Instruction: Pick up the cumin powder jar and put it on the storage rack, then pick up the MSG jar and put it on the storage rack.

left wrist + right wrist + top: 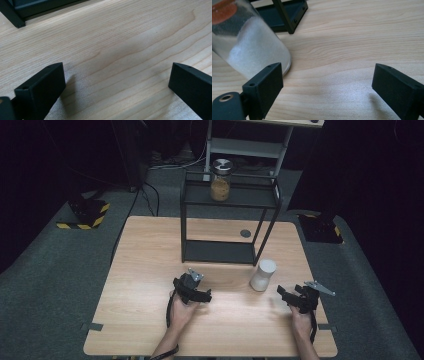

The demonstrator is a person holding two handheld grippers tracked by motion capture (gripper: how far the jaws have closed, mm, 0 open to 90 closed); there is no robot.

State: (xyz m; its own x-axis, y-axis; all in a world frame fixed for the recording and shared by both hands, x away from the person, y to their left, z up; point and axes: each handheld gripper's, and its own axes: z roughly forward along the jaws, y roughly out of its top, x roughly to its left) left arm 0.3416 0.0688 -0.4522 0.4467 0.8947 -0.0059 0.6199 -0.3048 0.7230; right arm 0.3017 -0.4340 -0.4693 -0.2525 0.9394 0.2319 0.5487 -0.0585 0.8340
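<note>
A white frosted jar (263,275) stands upright on the wooden table (145,265), just right of the black two-tier shelf (227,200). On the shelf's top tier sits a glass jar with brown contents (220,182) and a silver lid. My left gripper (206,296) lies low over the table's middle, open, with bare wood between its jaws (117,68). To the right of the white jar, my right gripper (281,292) points toward it, open and holding nothing (328,68). In the right gripper view the white jar (254,50) stands just beyond the left jaw, outside the gap.
The shelf's lower tier (220,252) rests on the table behind both grippers; its foot (12,17) and corner (287,15) are close ahead. A round cable hole (245,233) lies near the table's back edge. A white stand (247,145) is on the floor behind.
</note>
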